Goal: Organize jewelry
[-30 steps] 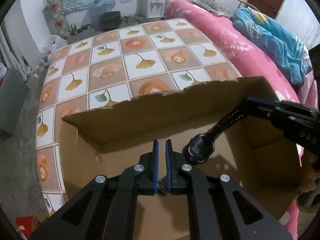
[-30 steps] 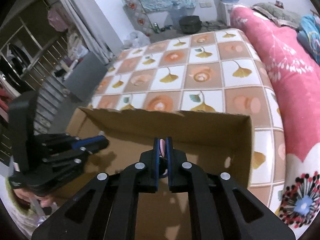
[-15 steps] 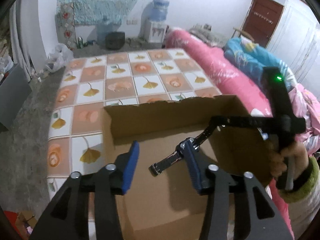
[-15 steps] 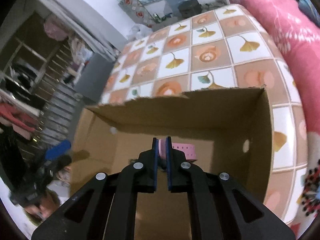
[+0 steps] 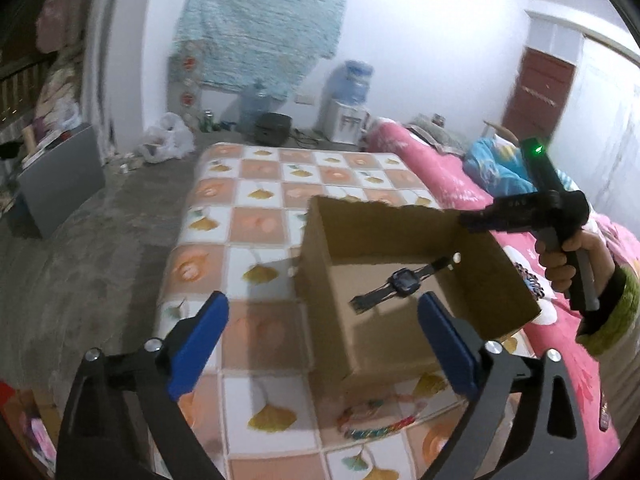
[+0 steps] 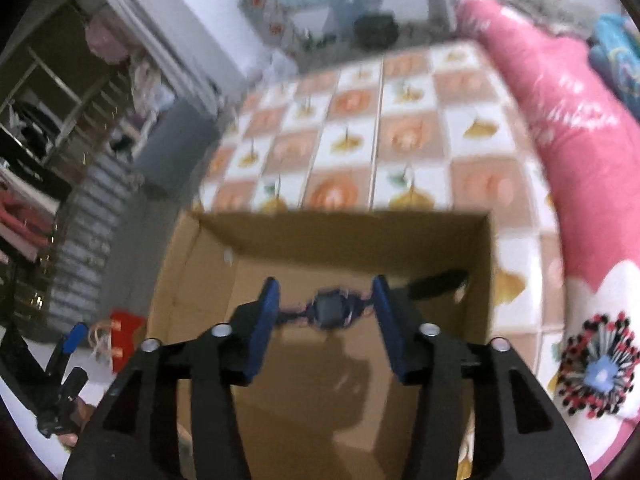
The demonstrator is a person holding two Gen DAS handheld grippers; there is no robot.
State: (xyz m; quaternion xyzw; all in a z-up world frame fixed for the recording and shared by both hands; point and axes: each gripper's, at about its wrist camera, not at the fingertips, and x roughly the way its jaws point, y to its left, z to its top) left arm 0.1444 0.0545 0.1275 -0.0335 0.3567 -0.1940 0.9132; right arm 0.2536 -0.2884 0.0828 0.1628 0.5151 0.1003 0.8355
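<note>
One bracelet (image 5: 378, 432), left view only

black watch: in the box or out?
In. The black watch lies on the floor of the cardboard box, strap spread flat, no fingers touching it.

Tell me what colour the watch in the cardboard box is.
Black: the watch has a dark face and black strap, showing best in the left wrist view.

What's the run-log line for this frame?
left gripper: opening, empty, beside box | right gripper: opening, over box | watch: inside cardboard box | bracelet: on table
</note>
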